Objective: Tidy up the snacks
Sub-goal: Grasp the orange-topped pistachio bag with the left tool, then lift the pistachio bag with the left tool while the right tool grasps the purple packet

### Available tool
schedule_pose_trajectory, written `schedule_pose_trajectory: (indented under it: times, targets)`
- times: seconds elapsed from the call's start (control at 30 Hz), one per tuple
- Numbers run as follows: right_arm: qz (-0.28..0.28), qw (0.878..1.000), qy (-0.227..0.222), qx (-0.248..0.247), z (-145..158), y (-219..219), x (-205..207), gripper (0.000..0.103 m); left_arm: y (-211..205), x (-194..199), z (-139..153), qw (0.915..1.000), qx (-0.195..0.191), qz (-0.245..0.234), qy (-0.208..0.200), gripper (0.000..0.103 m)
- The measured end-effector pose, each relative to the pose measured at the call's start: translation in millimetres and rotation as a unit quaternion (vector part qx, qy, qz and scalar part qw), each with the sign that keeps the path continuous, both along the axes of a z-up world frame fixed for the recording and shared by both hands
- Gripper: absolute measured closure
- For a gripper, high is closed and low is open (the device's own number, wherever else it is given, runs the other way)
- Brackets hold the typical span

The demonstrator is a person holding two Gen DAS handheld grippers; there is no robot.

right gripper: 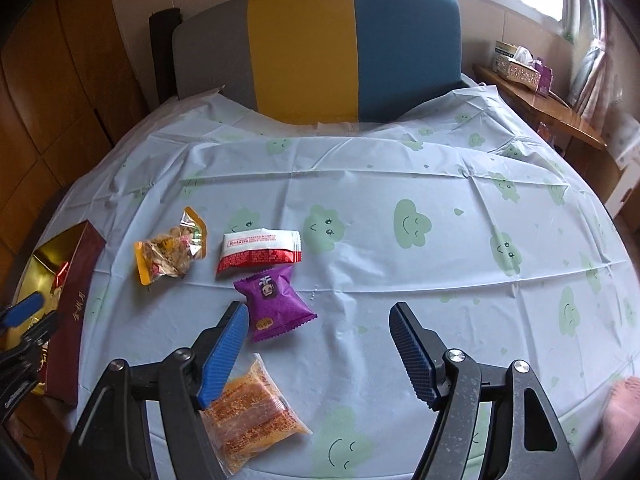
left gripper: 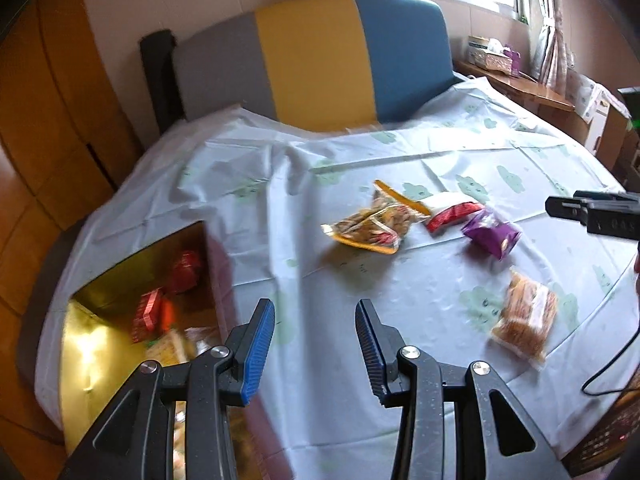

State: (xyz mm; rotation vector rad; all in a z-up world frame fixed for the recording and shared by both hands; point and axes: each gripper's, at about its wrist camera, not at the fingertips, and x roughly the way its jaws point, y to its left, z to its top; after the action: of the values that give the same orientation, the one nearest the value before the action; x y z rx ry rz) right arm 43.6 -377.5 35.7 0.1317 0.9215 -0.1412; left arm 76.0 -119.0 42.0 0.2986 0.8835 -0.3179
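Several snack packets lie on the cloud-print sheet (right gripper: 400, 280): an orange-edged clear one (right gripper: 172, 252), a white-and-red one (right gripper: 258, 250), a purple one (right gripper: 272, 304) and a clear pack of golden crisp bars (right gripper: 248, 408). My right gripper (right gripper: 318, 312) hangs open above the sheet, its left finger just over the bar pack and beside the purple packet, nothing between its pads. My left gripper (left gripper: 316, 312) is open and holds nothing, next to a gold-lined maroon box (left gripper: 100, 340) with red and orange packets inside. The same packets show further right: purple (left gripper: 492, 234), bars (left gripper: 524, 320).
A grey, yellow and blue headboard (right gripper: 304, 52) stands at the back. A wooden shelf (right gripper: 540, 100) with a tissue box is at the right, wooden cupboards at the left. A black cable (left gripper: 612, 368) trails at the right edge. A pink sleeve (right gripper: 624, 412) shows low right.
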Motion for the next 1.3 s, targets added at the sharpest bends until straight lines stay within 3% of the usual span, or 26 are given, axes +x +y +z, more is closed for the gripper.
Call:
schedule_pose_trajectory:
  times: [0.07, 0.17, 0.3, 0.5, 0.77, 0.8, 0.87, 0.9, 1.0, 1.3]
  targets:
    - [0.001, 1.0, -0.004, 0.007, 2.1, -1.1, -0.6, 0.029, -8.1, 9.2, -0.7, 1.0, -0.002, -0.001, 0.009, 0.058]
    - [-0.002, 1.0, -0.009, 0.018, 4.5, -2.5, -2.5, 0.027, -25.1, 25.1, -2.0, 0.9997, -0.004, -0.017, 0.018, 0.045]
    - [-0.005, 1.0, -0.014, 0.027, 7.8, -4.8, -4.2, 0.027, -59.6, 44.4, -10.7, 0.9957, 0.045, -0.081, 0.003, 0.037]
    - [-0.022, 0.999, -0.025, 0.043, 12.3, -13.8, -6.1, 0.026, -89.5, 81.3, -33.3, 0.9905, 0.065, -0.119, 0.022, 0.021]
    - [-0.03, 0.998, -0.024, 0.051, 11.5, -18.6, -3.6, 0.026, -110.6, 113.9, -70.9, 0.9851, 0.092, -0.138, 0.045, 0.019]
    - [-0.032, 0.998, -0.024, 0.051, 11.5, -19.3, -3.3, 0.026, -110.2, 118.9, -77.1, 0.9859, 0.087, -0.132, 0.055, 0.021]
    - [-0.044, 0.997, -0.027, 0.049, 11.7, -23.9, -2.9, 0.026, -106.6, 122.7, -84.5, 0.9874, 0.068, -0.119, 0.079, 0.038]
    - [-0.049, 0.997, -0.029, 0.051, 11.9, -26.8, -3.2, 0.026, -102.6, 121.6, -84.2, 0.9896, 0.051, -0.108, 0.08, 0.041]
    - [-0.065, 0.996, -0.035, 0.056, 13.4, -34.2, -4.4, 0.026, -97.6, 111.6, -82.3, 0.9913, 0.041, -0.094, 0.082, 0.045]
    - [-0.07, 0.996, -0.02, 0.051, 6.7, -34.8, -3.2, 0.026, -73.5, 48.7, -76.2, 0.9945, 0.009, -0.053, 0.09, 0.046]
